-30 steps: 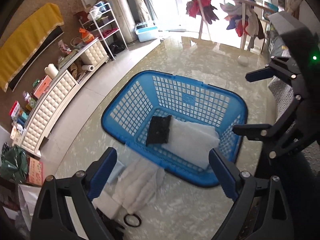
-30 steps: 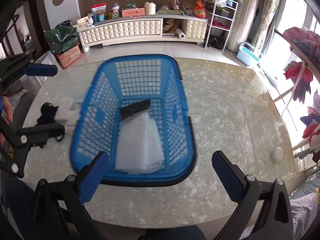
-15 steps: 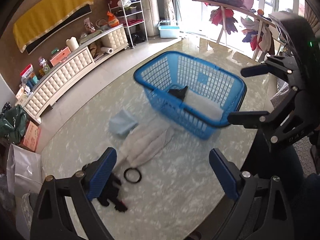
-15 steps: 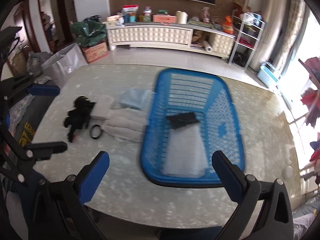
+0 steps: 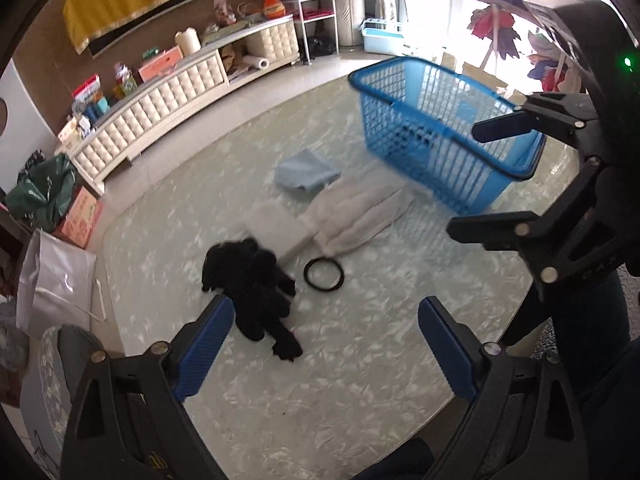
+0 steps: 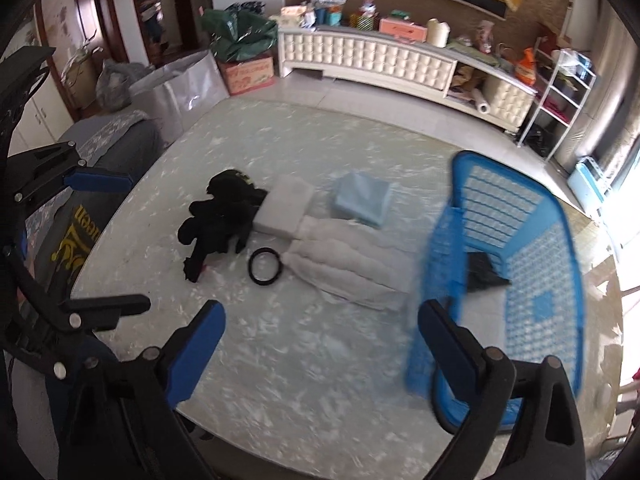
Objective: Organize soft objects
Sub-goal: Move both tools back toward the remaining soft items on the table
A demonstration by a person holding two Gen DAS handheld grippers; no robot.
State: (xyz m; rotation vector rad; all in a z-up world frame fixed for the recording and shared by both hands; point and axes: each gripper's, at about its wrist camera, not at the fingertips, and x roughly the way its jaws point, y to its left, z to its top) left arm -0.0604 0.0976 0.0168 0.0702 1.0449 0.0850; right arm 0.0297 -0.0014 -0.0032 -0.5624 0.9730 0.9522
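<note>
My left gripper [image 5: 322, 344] stands wide open, gripping nothing. My right gripper [image 6: 320, 346] has just closed slightly, wide apart, nothing between its jaws. In the left view, the black plush [image 5: 256, 284] lies at 11 o'clock from the left gripper on the table [image 5: 360, 380]. Black ring [image 5: 324, 274] at 12. Beyond: white pad [image 5: 276, 230], white quilted cloth [image 5: 356, 216], light-blue cloth [image 5: 306, 172]. Blue basket [image 5: 436, 140] at 1 o'clock, farthest.

A pale marbled table [image 6: 320, 360] bears a blue basket [image 6: 532, 280], black cloth [image 6: 218, 216], ring [image 6: 265, 266] and folded towels [image 6: 352, 268]
</note>
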